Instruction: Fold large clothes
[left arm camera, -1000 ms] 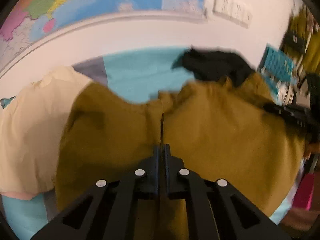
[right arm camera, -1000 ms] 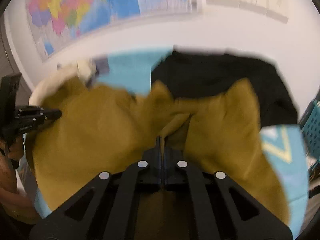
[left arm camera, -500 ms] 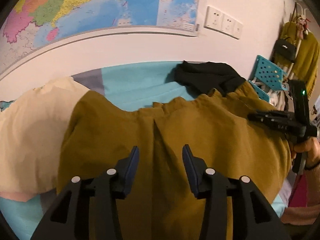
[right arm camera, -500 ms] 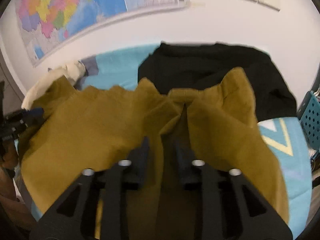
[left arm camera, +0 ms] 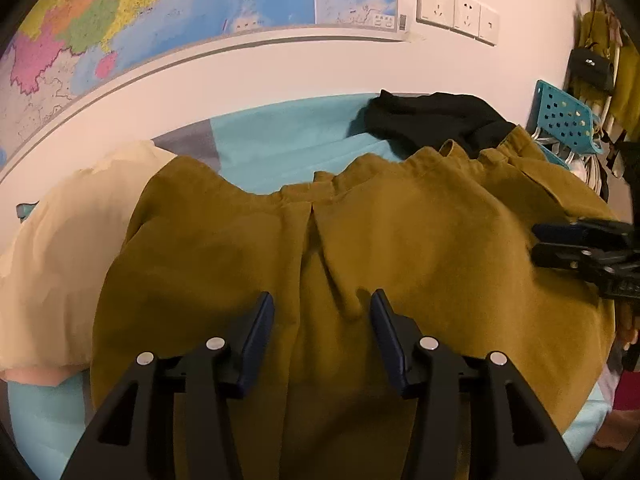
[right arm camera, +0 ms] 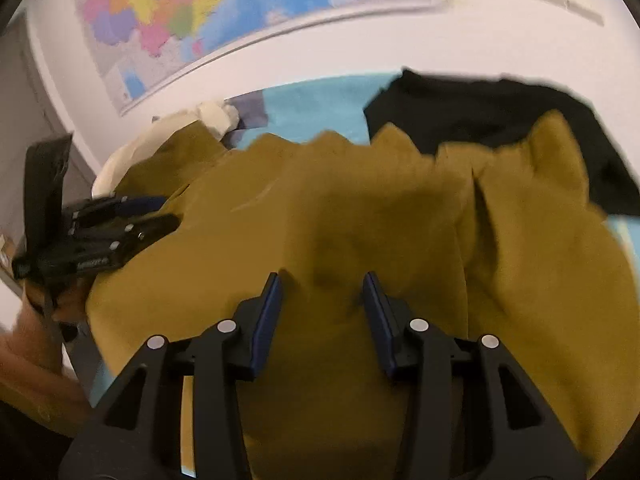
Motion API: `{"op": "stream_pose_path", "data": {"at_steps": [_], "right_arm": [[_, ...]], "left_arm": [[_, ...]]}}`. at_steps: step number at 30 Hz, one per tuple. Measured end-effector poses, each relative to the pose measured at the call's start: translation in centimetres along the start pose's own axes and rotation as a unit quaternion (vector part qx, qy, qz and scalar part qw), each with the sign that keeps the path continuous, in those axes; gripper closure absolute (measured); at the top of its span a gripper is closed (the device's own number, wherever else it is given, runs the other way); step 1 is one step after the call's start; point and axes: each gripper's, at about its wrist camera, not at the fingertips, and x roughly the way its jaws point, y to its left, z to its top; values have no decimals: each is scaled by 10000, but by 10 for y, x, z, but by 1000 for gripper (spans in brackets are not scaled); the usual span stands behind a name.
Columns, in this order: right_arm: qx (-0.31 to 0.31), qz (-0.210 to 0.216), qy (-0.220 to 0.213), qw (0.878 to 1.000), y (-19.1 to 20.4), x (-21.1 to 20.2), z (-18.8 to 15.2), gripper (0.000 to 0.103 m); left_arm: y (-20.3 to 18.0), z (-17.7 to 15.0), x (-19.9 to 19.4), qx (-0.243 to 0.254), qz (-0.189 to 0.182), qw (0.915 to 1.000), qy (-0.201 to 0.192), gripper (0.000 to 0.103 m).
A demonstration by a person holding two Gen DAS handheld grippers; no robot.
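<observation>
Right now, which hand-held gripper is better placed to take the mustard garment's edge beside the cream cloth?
Left, probably. The left hand-held gripper hangs open, jaws just widened, over the mustard garment on the side toward the cream cloth. The right hand-held gripper, also open, is nearer the black garment.

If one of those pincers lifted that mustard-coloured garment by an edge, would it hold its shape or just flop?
The mustard garment would probably flop: it already lies in soft folds and a gathered, wavy edge. It looks like fairly thick woven cloth, so likely some weight and drag against the turquoise sheet. Probably not slippery. Both the left gripper and right gripper stand open above it.
</observation>
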Motion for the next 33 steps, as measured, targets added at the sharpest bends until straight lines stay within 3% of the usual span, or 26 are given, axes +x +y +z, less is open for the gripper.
{"op": "stream_pose_path", "data": {"at_steps": [5,13,18,19,22,25,30,33], "right_arm": [[139,35,-68,9999,-2,-9,2,62],[294,32,-643,9975,-18,-78,-9,52],[697,-448,-603,9947,-53,-78,-23,54],[812,-551,-541,9937,-60,-73,-25,61],[1173,-506,-509,9905,-80,-60,-32,64],[1151,-576,-554,9901,-75,-63,-30,62],[1068,-323,-876,9899,-65,-93,-33,50],[845,-133,-991,9914,-49,-107,-34,48]], "left_arm": [[2,-1,2,-12,66,10000,12,52],[3,-9,-22,12,48,9999,-151,47],[1,-17,-27,43,67,9998,-181,44],[1,-19,-26,17,79,9998,-168,44],[4,-22,-24,-102,46,9998,-166,44],[6,-22,-27,-153,51,9997,-167,44],[8,-27,-37,-202,136,9994,-248,43],[8,-32,-42,-208,198,9992,-267,43]]}}
